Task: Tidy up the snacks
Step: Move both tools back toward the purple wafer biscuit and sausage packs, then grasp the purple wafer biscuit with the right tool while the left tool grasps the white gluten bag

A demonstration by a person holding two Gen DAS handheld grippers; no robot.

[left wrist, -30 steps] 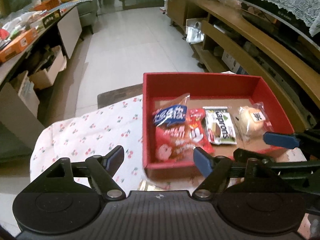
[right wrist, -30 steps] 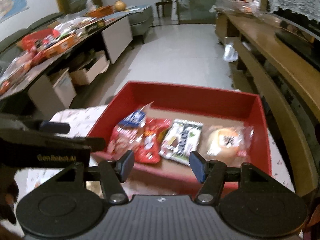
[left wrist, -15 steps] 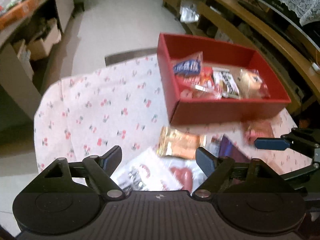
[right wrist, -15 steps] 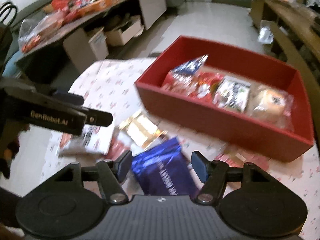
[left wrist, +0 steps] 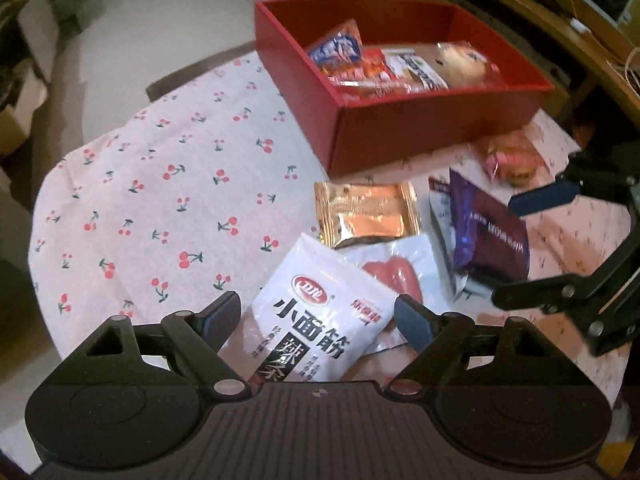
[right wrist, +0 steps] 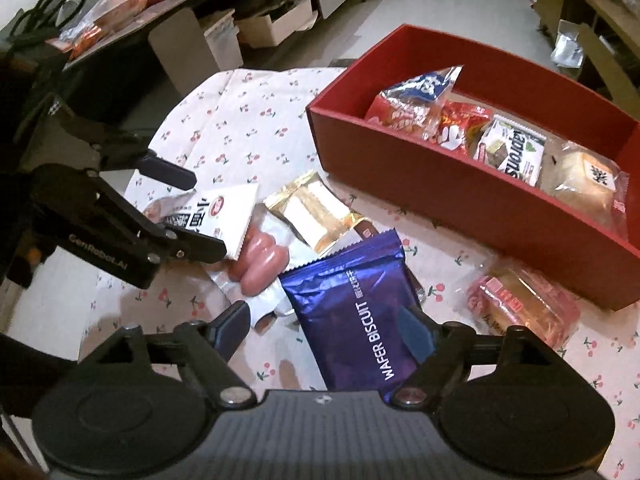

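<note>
A red box holds several snack packs on the cherry-print cloth. In front of it lie a gold packet, a purple wafer biscuit pack, a sausage pack, a white spicy-strip pack and a pink bun pack. My left gripper is open, its fingers either side of the white pack. My right gripper is open over the purple pack.
A long counter with snack bags and cardboard boxes under it stands at the far left. Wooden shelving runs behind the box on the right. The cloth left of the box shows only its pattern.
Both grippers pulled back from over the red box and lowered toward the loose packs in front of it. Both stayed open.
</note>
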